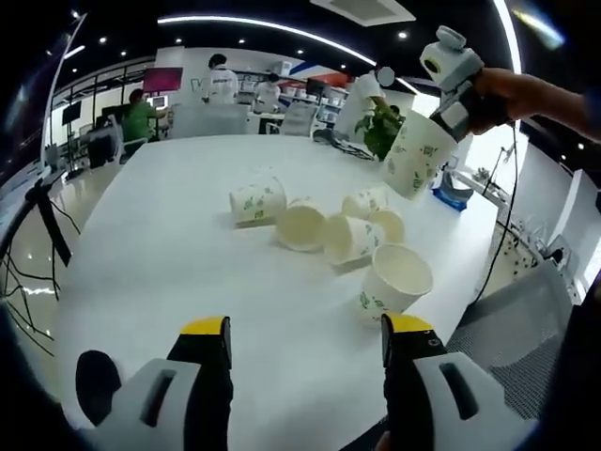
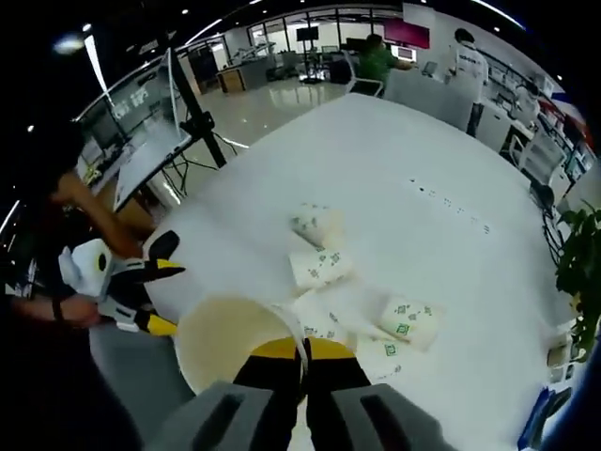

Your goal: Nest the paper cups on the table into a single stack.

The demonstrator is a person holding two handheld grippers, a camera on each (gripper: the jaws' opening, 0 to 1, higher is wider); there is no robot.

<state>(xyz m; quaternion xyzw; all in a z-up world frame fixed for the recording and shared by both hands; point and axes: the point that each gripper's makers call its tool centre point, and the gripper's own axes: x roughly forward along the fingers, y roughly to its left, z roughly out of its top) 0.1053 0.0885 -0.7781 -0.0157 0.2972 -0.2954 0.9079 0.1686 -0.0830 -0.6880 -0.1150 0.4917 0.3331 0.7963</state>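
Gathering paper cups off a big white table (image 1: 169,235).

Well ahead of the left gripper (image 1: 305,340), whose yellow-tipped jaws stand wide apart with nothing between them, five printed paper cups (image 1: 326,235) lie tipped over in a loose cluster, several touching. Nearest its right jaw is one with its mouth facing up (image 1: 394,278). Up and to the right, the right gripper (image 1: 441,89) hangs above the table with a lifted cup (image 1: 417,155); in the right gripper view its jaws pinch that cup's rim (image 2: 299,349) between them.
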